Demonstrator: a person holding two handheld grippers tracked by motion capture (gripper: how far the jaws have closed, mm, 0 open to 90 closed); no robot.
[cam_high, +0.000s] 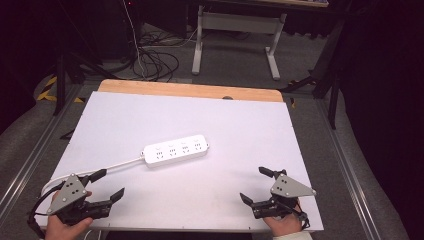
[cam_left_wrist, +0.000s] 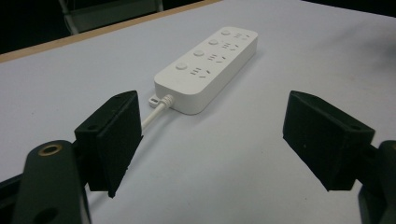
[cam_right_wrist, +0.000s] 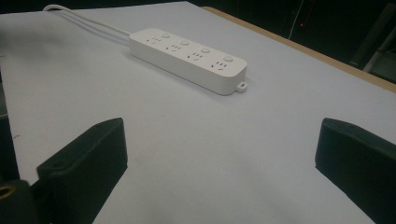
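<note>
A white power strip (cam_high: 176, 150) with several sockets lies near the middle of the white table top (cam_high: 225, 120), its white cord (cam_high: 117, 163) running off to the left edge. My left gripper (cam_high: 109, 184) rests at the front left, open and empty, jaws pointing toward the strip. In the left gripper view the power strip (cam_left_wrist: 208, 67) lies ahead between the wide-spread jaws. My right gripper (cam_high: 256, 184) sits at the front right, open and empty. The right gripper view shows the power strip (cam_right_wrist: 187, 58) farther off, with its cord (cam_right_wrist: 88, 21) trailing away.
A wooden strip (cam_high: 190, 90) edges the table's far side. Beyond it stand a white desk frame (cam_high: 237, 30) and tangled cables (cam_high: 155, 60) on the grey floor. Metal rails (cam_high: 345, 165) run along both table sides.
</note>
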